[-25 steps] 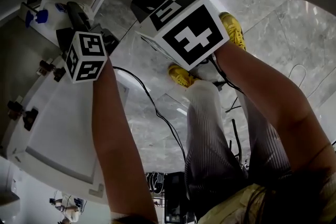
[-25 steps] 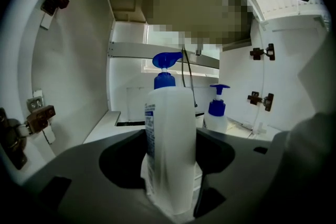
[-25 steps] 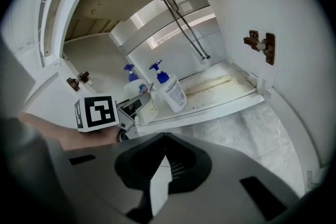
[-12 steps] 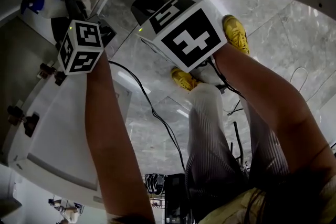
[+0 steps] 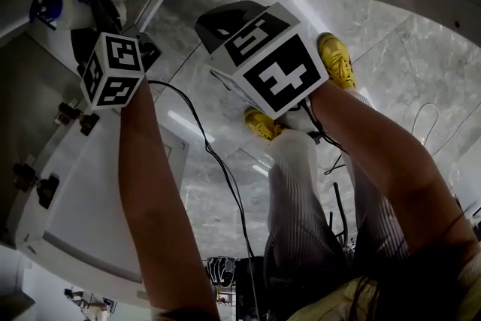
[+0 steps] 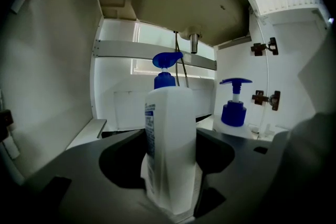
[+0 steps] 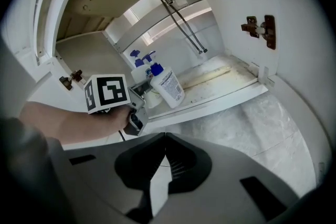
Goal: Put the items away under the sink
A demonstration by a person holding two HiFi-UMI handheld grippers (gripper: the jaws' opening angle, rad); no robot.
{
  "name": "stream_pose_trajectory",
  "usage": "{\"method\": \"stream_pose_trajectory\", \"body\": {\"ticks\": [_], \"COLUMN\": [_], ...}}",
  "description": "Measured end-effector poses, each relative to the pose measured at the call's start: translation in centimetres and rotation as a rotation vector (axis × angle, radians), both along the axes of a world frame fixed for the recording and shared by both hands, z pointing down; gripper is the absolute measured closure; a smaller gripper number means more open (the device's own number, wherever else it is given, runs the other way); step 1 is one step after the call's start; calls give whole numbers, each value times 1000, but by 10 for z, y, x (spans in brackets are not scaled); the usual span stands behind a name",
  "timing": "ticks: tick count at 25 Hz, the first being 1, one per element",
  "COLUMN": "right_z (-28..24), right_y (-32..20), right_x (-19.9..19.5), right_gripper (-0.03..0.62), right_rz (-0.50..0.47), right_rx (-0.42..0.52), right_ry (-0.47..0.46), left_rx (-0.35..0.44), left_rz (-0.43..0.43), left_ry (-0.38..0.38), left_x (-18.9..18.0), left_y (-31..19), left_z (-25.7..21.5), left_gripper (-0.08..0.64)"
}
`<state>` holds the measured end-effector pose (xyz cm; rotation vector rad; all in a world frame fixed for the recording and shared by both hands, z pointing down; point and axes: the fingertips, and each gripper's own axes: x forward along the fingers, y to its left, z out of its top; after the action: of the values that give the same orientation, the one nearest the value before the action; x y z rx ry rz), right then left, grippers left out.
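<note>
The cupboard under the sink is open, and its white door swings out beside the left tool. The left tool reaches into the cupboard. Its two jaws squeeze a white bottle with a blue pump on top. The bottle sits right between the jaws.

Past the left tool, off to its right, a second pump bottle stands on the cupboard floor. The two bottles are near each other but apart. The sink pipe hangs high above the left tool.

The right tool waits outside the cupboard, over the shiny room floor. Its jaws are pressed together with nothing in them.

The held bottle is long from bottom to pump. Its long way goes up out of the jaws, with the pump at the top. From the right tool's view it leans a bit. I cannot tell if its bottom touches the cupboard floor.

I think it may tip over if the jaws let go while it leans. It may also knock the second bottle if the tool pushes too far right.
</note>
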<state>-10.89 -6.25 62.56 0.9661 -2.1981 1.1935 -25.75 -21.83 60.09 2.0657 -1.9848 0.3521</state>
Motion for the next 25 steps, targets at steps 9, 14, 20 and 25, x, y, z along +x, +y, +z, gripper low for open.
{"method": "stream_pose_trajectory", "body": {"ticks": [9, 14, 20, 25], "right_z": [7, 3, 2, -3], "right_y": [8, 8, 6, 3], "right_x": [0, -3, -3, -3], "right_gripper": [566, 566, 566, 566], "right_rz": [9, -12, -7, -5], "right_rx": [-24, -21, -11, -7], "right_ry": [-2, -6, -4, -8], "left_rx": [-35, -60, -92, -140], "left_rz": [30, 27, 23, 44], "left_ry": [-41, -60, -78, -121], "left_x": [-3, -6, -6, -4], "left_y": [18, 26, 26, 25], "left_z": [8, 13, 14, 16], "left_gripper": [268, 268, 267, 267]}}
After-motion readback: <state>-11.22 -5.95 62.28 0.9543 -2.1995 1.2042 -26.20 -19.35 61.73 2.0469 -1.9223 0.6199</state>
